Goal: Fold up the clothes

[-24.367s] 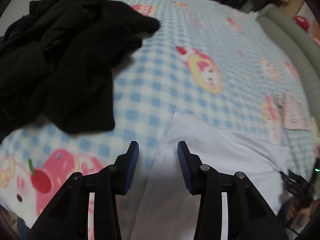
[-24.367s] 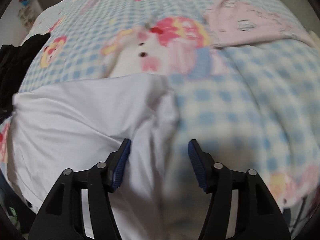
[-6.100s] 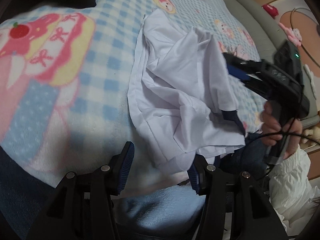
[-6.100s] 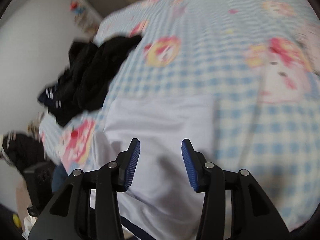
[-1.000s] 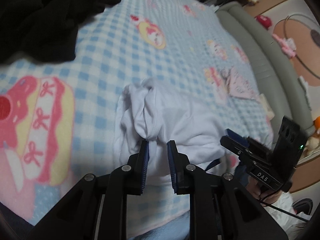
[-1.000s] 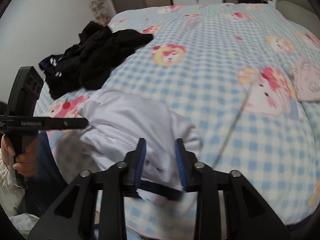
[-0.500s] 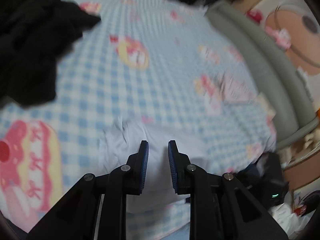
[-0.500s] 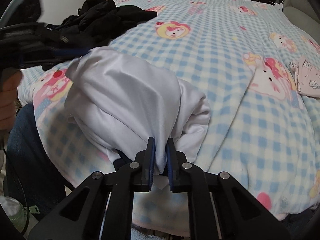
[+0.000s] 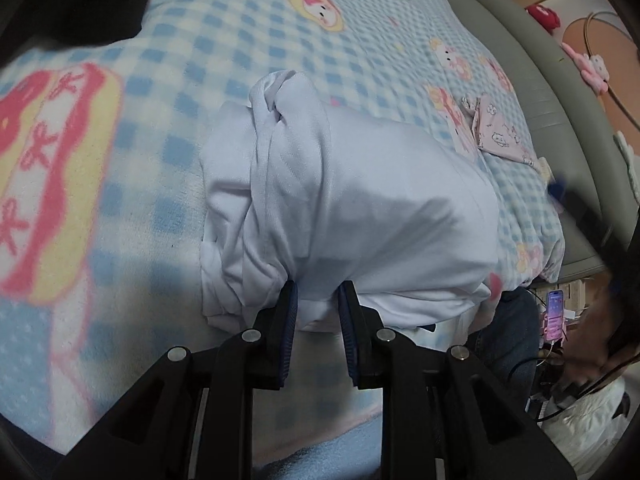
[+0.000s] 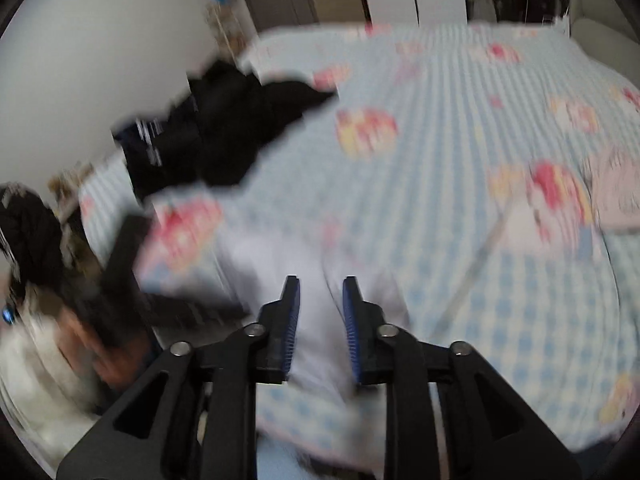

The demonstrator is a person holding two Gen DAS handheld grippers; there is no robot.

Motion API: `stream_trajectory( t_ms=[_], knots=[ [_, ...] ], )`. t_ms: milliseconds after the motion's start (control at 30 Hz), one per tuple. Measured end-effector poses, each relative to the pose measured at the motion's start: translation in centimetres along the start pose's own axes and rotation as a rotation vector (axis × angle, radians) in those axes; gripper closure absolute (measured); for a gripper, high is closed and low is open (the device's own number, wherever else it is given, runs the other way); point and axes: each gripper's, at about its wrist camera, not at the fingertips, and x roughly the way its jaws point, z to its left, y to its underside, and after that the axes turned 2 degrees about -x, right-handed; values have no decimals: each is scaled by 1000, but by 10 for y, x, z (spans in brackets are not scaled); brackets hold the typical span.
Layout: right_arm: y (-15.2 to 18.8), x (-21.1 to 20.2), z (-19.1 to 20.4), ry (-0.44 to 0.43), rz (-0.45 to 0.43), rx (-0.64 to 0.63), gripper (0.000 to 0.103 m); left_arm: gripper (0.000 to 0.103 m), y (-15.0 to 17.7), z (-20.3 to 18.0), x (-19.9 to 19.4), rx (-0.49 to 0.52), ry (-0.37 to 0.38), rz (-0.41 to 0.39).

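A white garment [image 9: 360, 208] lies in a rumpled, folded bundle on the blue checked blanket [image 9: 224, 40] near the bed's front edge. My left gripper [image 9: 318, 300] is at its near edge. The jaws stand a narrow gap apart and are opening, with a fold of white cloth between the fingertips [image 9: 290, 308] that the pads do not clamp. In the blurred right wrist view my right gripper [image 10: 320, 292] hangs above the white garment [image 10: 288, 264]. Its jaws are opening and nothing is between them.
A pile of black clothes [image 10: 224, 136] lies at the bed's far left. A small pink patterned cloth [image 9: 496, 132] sits near the grey padded bed frame [image 9: 536, 80]. A hand [image 10: 112, 360] holds a dark blurred tool at the left. A phone [image 9: 554, 314] lies beyond the bed's edge.
My right gripper has let go of the white garment and risen above it. My left gripper has come down to the garment's near edge. The bundle now rests on the blanket.
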Motion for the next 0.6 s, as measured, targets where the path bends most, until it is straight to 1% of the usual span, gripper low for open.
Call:
stream_trajectory(
  t_ms=[100,133,200,233,300,367,433,500,533,600],
  knots=[
    [-1,42,6,-17,84,10,82,79,1,1,1,-5,9,13],
    [7,59,8,-13,133,3,83,80,1,-3,-2,11,2,26],
    [22,77,3,13,166,17,86,79,0,-12,-19,69,-4,10],
    [29,86,0,26,179,26,90,78,-1,-17,-29,91,7,-19],
    [40,86,-7,21,178,55,91,78,-6,-26,-50,124,35,-93],
    [46,85,-6,34,172,44,92,78,-17,-36,-62,140,44,-177],
    [50,85,3,80,166,-21,92,78,-25,-47,-63,175,53,-221],
    [53,84,8,114,157,-64,92,78,-30,-56,-60,184,66,-236],
    [54,84,9,120,154,-66,92,78,-32,-58,-64,175,93,-244],
    [55,81,7,113,151,-58,92,77,-28,-65,-86,183,186,-315]
  ],
)
